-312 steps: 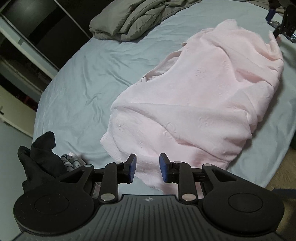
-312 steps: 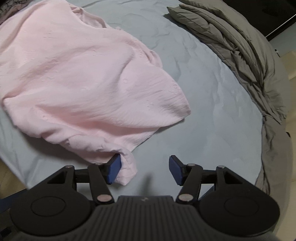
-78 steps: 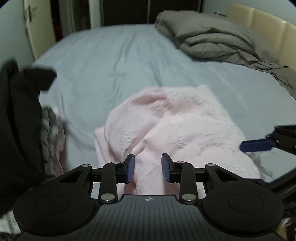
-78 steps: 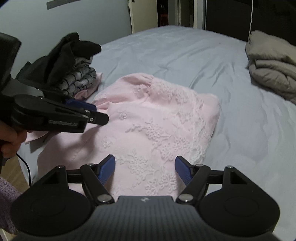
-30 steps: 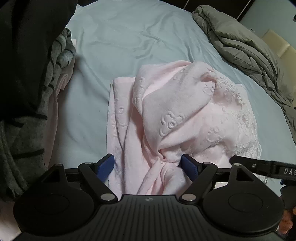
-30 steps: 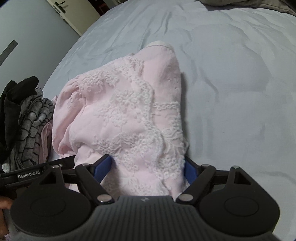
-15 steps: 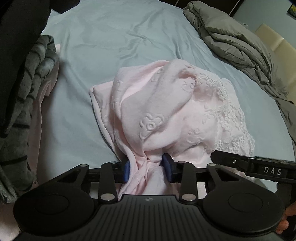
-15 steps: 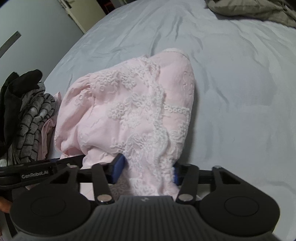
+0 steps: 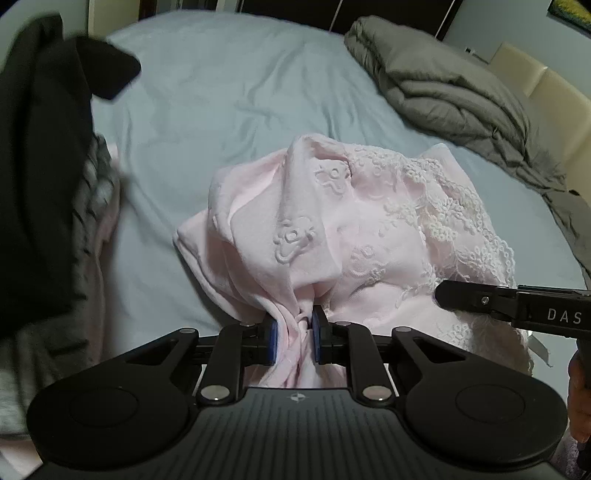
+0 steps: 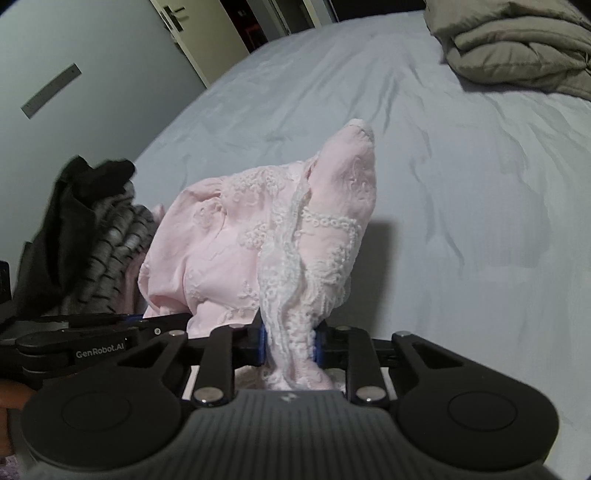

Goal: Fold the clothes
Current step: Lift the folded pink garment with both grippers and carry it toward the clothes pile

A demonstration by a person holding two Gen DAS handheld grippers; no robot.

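Observation:
A pink garment (image 9: 332, 229) with embossed flowers and white lace lies bunched on the pale blue bed sheet (image 9: 221, 103). My left gripper (image 9: 294, 334) is shut on a gathered fold at its near edge. My right gripper (image 10: 289, 341) is shut on the lacy part of the same garment (image 10: 280, 236), which rises lifted in front of it. The right gripper's arm shows at the right of the left wrist view (image 9: 517, 306). The left gripper's arm shows at the lower left of the right wrist view (image 10: 92, 343).
A pile of dark and grey striped clothes (image 9: 44, 177) sits at the left edge of the bed, also seen in the right wrist view (image 10: 92, 229). A folded grey-brown duvet (image 9: 450, 92) lies at the far right. A door (image 10: 177, 22) stands beyond the bed.
Both grippers have closed tighter on the pink garment and lifted it, so it hangs bunched off the sheet. The views have tilted up toward the far side of the bed.

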